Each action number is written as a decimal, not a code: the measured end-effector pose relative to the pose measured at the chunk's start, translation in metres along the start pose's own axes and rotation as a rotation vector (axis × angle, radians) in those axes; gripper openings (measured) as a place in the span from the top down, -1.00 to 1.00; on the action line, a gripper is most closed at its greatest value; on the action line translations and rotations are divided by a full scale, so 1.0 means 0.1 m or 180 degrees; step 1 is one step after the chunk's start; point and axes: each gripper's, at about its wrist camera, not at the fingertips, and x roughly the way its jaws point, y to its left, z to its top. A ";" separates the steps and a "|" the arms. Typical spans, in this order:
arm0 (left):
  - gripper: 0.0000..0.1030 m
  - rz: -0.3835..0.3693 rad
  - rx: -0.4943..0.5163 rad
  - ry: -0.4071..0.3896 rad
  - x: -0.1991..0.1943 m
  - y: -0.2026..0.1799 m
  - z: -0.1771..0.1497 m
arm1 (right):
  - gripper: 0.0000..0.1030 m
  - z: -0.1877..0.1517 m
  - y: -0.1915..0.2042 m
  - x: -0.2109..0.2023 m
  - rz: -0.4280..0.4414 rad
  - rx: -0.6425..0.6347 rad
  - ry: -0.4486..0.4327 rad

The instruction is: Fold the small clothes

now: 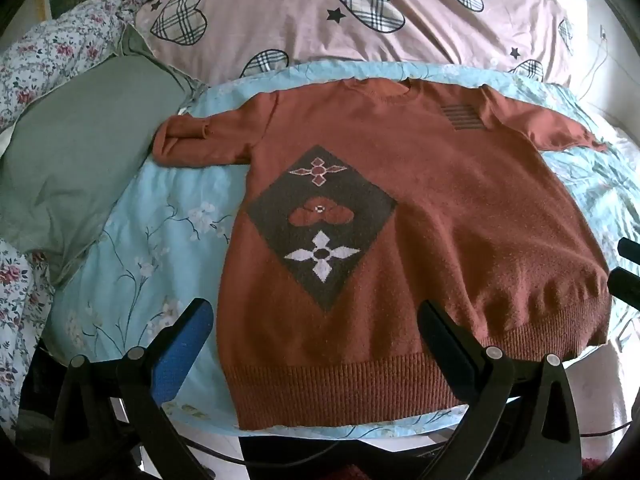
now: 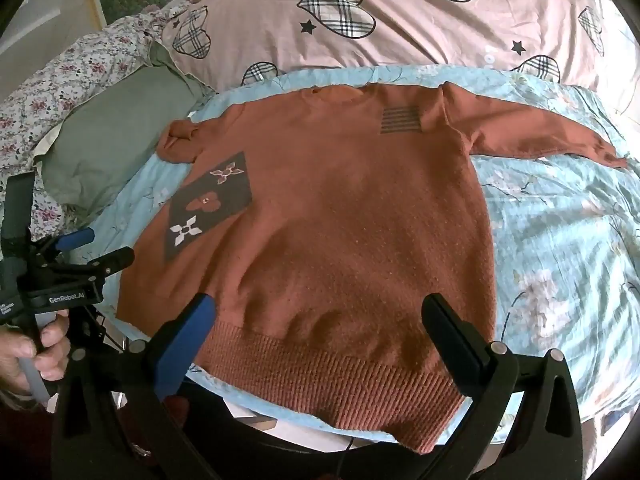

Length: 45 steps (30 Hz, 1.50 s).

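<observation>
- Floral quilt (image 1: pixel 24 64) bunched at far left of the bed, edge of frame.
- Grey-green pillow (image 1: pixel 80 152) just beside it, touching the light blue flowered sheet (image 1: pixel 160 248).
- Left tool (image 1: pixel 316 344) held wide, nothing gripped; blue-padded finger (image 1: pixel 184 352) over the sheet just left of the hem, black finger (image 1: pixel 444 348) over the lower body of the garment.
- Same left tool seen from the right wrist view at far left (image 2: pixel 96 248), gripped by a hand (image 2: pixel 36 352); apart from the cloth.
- Rust-brown sweater (image 1: pixel 440 208) spread flat, front up, on the blue sheet; neckline towards the far side, ribbed hem (image 1: pixel 340 384) nearest the cameras at the sheet's near edge.
- Dark diamond panel (image 1: pixel 320 220) with three flower motifs on the left half of the chest; small striped patch (image 1: pixel 462 118) near the right shoulder.
- Left sleeve (image 1: pixel 200 140) folded back on itself by the pillow; right sleeve (image 2: pixel 532 132) stretched out straight.
- Right tool (image 2: pixel 320 340) wide apart, empty, both fingers above the hem band.
- Pink duvet with plaid hearts (image 2: pixel 400 12) behind, beyond the neckline.
</observation>
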 end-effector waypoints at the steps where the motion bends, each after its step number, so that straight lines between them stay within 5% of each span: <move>1: -0.99 0.0000 0.0003 0.0001 0.00 0.00 0.00 | -1.00 0.00 0.00 0.00 -0.0001 -0.0002 0.0000; 45: -0.99 -0.0023 0.0007 -0.0005 0.01 -0.02 0.03 | -1.00 -0.01 0.03 -0.01 0.0025 0.0022 0.0023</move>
